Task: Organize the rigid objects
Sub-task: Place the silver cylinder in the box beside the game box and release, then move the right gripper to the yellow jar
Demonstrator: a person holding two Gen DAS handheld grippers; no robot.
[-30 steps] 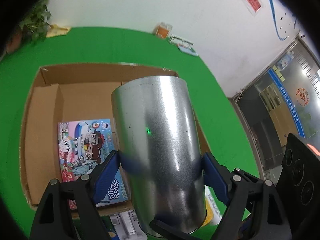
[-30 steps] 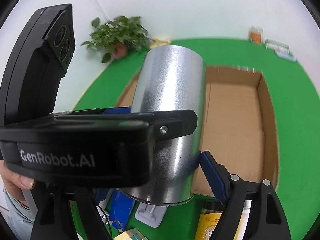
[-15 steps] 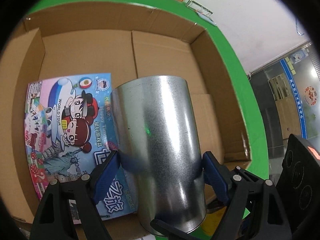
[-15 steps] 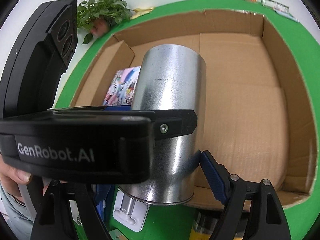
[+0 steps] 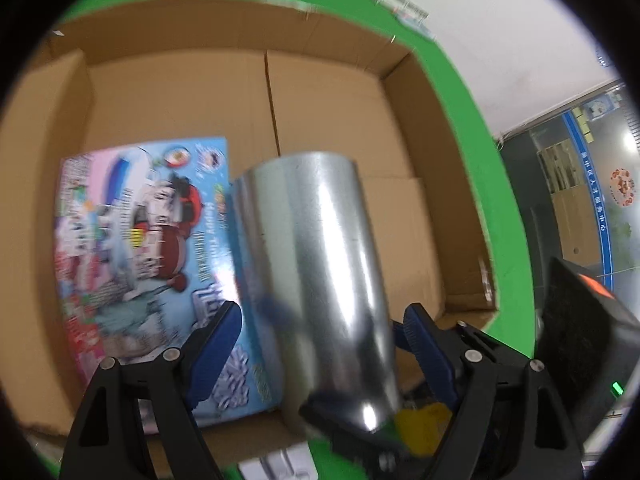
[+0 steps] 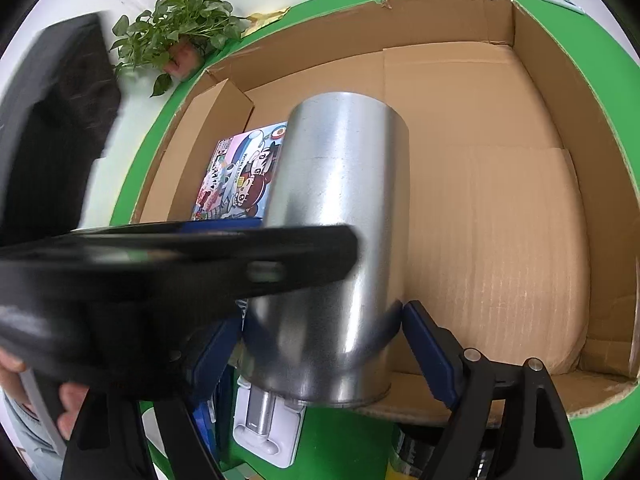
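— Both claws on it? What are they doing?

— Left claw (image 5: 316, 344) has its blue pads (image 5: 216, 340) spread wide around the shiny galvanised metal cylinder (image 5: 316, 272); the left pad shows a gap, so I cannot tell whether it presses. Right claw (image 6: 320, 340) also straddles the cylinder, its right pad (image 6: 424, 344) touching the lower end.

— Where is the cylinder?

— Over the near edge of the open brown cardboard box (image 6: 500, 220) on the green surface (image 5: 472, 152), tilted, just beside the colourful cartoon board-game box (image 5: 148, 248) lying flat inside.

— Anything else?

— A potted green plant (image 6: 180, 36) beyond the box.
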